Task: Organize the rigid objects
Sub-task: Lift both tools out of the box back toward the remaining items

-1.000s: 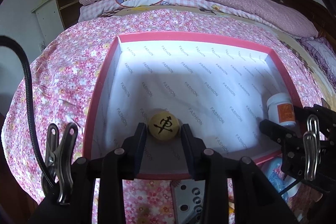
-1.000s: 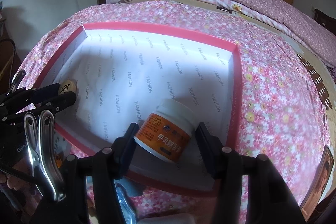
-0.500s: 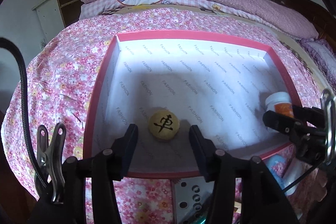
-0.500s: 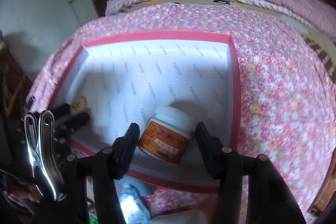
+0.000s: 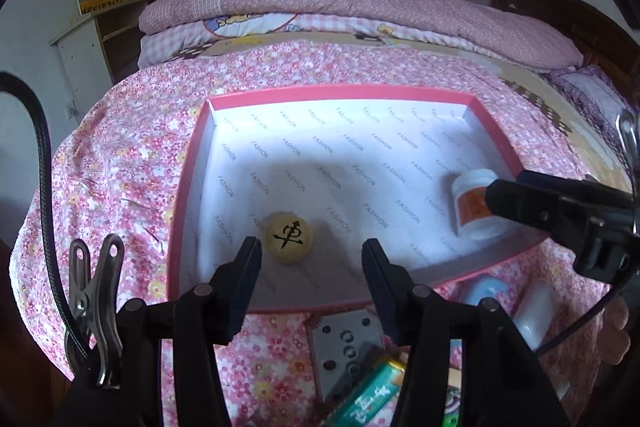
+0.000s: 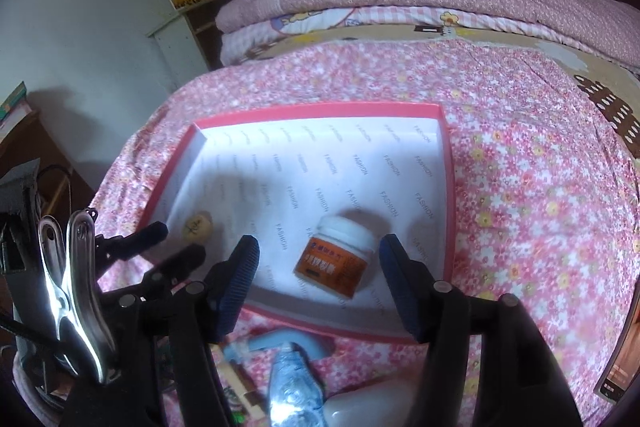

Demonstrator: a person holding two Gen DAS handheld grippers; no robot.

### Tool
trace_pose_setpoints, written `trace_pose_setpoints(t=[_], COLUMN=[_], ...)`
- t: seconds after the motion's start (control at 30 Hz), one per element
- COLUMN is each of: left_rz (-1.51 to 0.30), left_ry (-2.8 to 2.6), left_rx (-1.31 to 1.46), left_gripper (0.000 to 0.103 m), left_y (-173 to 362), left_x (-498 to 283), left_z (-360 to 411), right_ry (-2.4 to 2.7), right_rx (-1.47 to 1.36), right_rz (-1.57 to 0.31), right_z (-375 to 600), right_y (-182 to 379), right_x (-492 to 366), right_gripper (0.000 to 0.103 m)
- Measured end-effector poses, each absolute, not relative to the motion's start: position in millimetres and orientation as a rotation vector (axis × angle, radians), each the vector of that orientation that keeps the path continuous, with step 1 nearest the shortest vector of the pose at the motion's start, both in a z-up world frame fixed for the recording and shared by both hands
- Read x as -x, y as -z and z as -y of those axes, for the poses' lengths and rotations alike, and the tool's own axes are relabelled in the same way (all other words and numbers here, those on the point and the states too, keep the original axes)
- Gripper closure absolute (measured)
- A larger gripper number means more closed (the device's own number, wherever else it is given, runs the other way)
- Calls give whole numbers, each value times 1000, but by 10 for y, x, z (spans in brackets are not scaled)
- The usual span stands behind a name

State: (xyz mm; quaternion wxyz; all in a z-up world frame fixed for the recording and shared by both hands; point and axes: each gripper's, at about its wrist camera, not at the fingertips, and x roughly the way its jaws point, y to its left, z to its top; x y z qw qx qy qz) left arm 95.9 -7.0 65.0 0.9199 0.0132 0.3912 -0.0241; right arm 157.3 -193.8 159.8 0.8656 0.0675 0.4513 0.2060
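Left wrist view: the left tool stands wide open and holds nothing. One round wooden chess piece with a black character lies on the floor of the pink box, just ahead of the tool's left finger and clear of both pads. One white jar with an orange label lies on its side well off to this tool's right, in the box's near right corner, partly hidden by the other tool's fingers.

Right wrist view: the right tool is also spread wide, gripping nothing. The single jar lies tilted between and just ahead of its fingertips, touching neither. The chess piece sits far to this tool's left, by the tips of the left tool. The one box rests on the flowered bedspread. Behind both tools, outside the box's near wall, lie several small items too blurred to count.
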Motion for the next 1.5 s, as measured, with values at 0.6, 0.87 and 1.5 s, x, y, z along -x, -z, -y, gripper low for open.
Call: trace_pose_setpoints(t=[0.6,0.87,1.5], left_rz=[-760,-764,-796], left_ry=[105,112,126], left_rx=[-14,10,44], left_gripper=[43,43,43], left_y=[-795,-797,-667], left_x=[-554,-390,36], left_z=[113,45,-113], right_ry=[-496,-488,-477], right_rx=[-272,-286,-239], right_rz=[-931,-932,-940], right_z=[2066,2105,2166], right_y=[-1720,-1688,-1577], right_x=[-1025,-855,-254], right_gripper=[39,39,39])
